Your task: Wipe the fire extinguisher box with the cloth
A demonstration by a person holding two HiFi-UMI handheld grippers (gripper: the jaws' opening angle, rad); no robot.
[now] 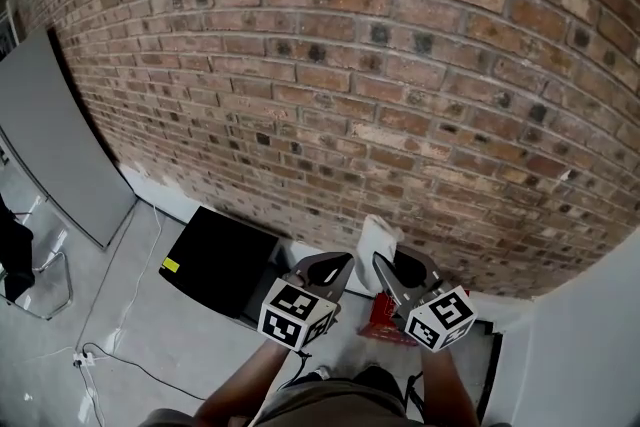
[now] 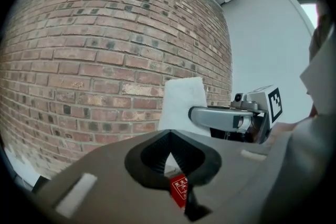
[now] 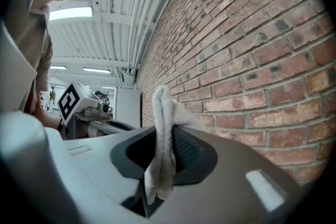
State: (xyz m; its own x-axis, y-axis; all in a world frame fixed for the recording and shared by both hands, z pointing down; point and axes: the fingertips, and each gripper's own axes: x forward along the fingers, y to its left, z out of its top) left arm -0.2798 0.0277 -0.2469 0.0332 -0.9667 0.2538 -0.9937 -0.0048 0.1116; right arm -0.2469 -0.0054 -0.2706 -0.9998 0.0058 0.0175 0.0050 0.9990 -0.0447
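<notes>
Wiping well, I judge, is calling for the white cloth (image 1: 380, 237) to come down flat onto the red fire extinguisher box (image 1: 383, 319), which is sitting on the floor (image 1: 180, 345) well below both grippers, near the foot of the brick wall (image 1: 350, 65). The left gripper (image 1: 344, 261) is pointing at the wall, its fingers (image 2: 115, 181) pressed together on nothing. Just beside it, the right gripper (image 1: 379, 260) is pointing level and pinching the cloth upright.

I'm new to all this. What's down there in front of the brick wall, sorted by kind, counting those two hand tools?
Grippers: 2, the left gripper and the right gripper
Cloths: 1, the white cloth pinched in the right gripper
Boxes: 2, the red fire extinguisher box and the black box
Panels: 1, the grey panel leaning on the wall
Total: 6
</notes>
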